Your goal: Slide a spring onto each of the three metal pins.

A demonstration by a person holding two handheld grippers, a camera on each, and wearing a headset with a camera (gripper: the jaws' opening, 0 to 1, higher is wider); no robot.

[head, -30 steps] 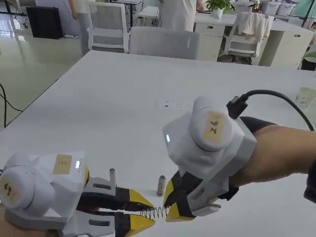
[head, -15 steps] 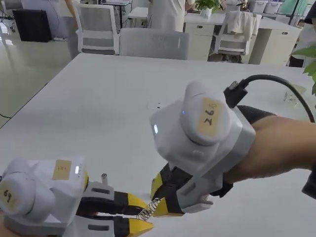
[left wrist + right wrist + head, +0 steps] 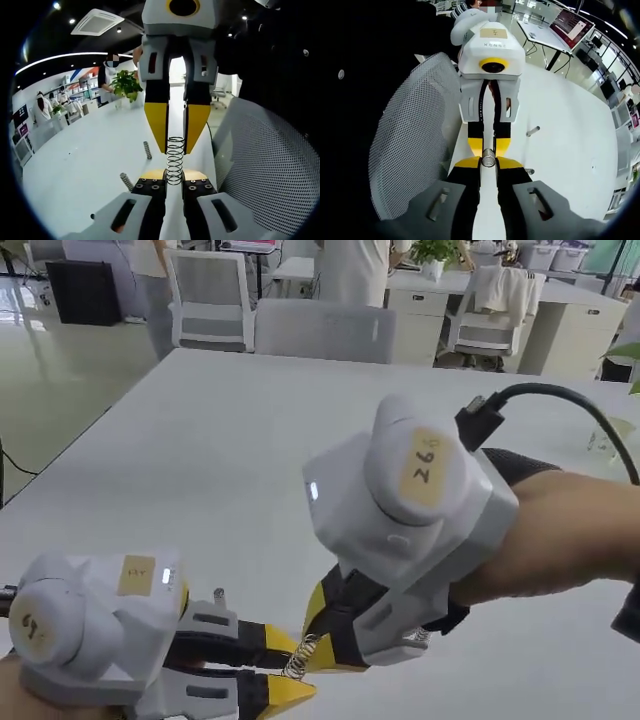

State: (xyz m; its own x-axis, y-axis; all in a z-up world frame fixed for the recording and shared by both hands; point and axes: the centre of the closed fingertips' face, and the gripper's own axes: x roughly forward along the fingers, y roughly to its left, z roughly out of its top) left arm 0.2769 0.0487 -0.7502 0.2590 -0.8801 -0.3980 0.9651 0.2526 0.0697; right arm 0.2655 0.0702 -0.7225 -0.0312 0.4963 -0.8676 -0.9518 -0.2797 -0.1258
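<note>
Holding the spring (image 3: 175,156) above the bench (image 3: 200,440) near its front edge, left gripper (image 3: 174,176) and right gripper (image 3: 489,163) each pinch one end, jaws narrow, long axis tip-to-tip. Pin (image 3: 218,597) stands nearer the left gripper.

There are two tools, the left tool (image 3: 174,177) and the right tool (image 3: 488,164). One spring (image 3: 175,159). Two pins on the surface (image 3: 75,165), a far pin (image 3: 147,150) and a near pin (image 3: 126,181).

your table (image 3: 200,440) is big, white and flat. in the left gripper view two little pins stand on it, a bit apart. the far pin (image 3: 147,150) has a spring (image 3: 148,154) wound round it. the near pin (image 3: 126,181) stands closer to you.
</note>
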